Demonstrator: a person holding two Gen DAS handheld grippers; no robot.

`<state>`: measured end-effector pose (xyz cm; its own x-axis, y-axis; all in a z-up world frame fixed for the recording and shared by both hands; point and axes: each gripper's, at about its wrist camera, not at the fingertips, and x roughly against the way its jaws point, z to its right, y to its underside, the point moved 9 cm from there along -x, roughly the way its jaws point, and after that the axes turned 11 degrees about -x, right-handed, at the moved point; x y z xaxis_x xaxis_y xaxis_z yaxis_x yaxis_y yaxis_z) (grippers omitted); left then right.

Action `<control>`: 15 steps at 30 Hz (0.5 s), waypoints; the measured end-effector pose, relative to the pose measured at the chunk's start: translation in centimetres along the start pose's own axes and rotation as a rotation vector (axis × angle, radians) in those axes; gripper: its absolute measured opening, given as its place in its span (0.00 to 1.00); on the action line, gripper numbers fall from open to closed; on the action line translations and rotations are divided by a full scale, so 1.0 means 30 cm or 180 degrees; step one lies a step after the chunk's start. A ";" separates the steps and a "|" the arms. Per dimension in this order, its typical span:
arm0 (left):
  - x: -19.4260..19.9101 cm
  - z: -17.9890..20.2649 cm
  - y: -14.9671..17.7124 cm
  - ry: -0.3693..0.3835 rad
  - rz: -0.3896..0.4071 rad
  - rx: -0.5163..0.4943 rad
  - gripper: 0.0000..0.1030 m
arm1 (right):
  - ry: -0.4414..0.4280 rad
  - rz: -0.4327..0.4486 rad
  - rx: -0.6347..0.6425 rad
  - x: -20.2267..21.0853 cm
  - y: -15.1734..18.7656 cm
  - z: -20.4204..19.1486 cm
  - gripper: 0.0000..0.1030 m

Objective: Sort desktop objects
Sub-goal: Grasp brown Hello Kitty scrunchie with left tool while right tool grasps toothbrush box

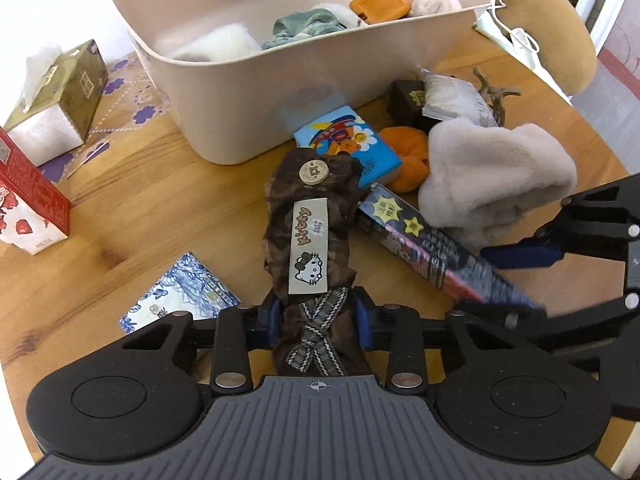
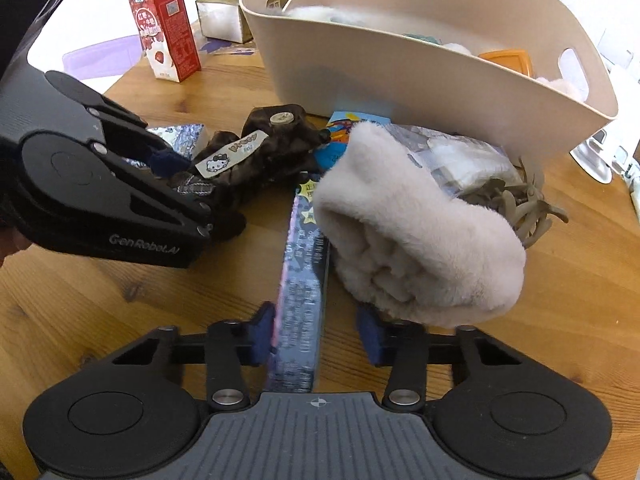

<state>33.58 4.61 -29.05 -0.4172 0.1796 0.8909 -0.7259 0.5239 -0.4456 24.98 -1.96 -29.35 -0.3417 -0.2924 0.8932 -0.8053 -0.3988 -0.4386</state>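
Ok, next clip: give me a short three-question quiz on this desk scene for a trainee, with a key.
1. True or false: the beige bin is empty.
2. What sits between the fingers of the left gripper? A) the milk carton B) the brown fabric piece with a cartoon cat label C) the tissue box
3. Which item lies between the fingers of the right gripper?

Key: 1. False, it already holds soft items and an orange case. 2. B. 3. The long printed box, lying on the table beside the fluffy cloth.
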 end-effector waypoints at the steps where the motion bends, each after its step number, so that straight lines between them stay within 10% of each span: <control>1: 0.002 0.001 0.004 -0.0005 0.0005 -0.0007 0.33 | -0.0007 -0.0016 0.0007 0.002 0.001 0.002 0.21; 15: 0.058 0.033 0.078 -0.0066 -0.0001 -0.0004 0.30 | -0.0334 -0.0112 0.0037 0.057 0.052 -0.001 0.21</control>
<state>30.62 5.34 -28.63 -0.4283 0.1620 0.8890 -0.7253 0.5251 -0.4451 23.12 -3.05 -28.49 -0.2602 -0.3671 0.8930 -0.8100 -0.4204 -0.4088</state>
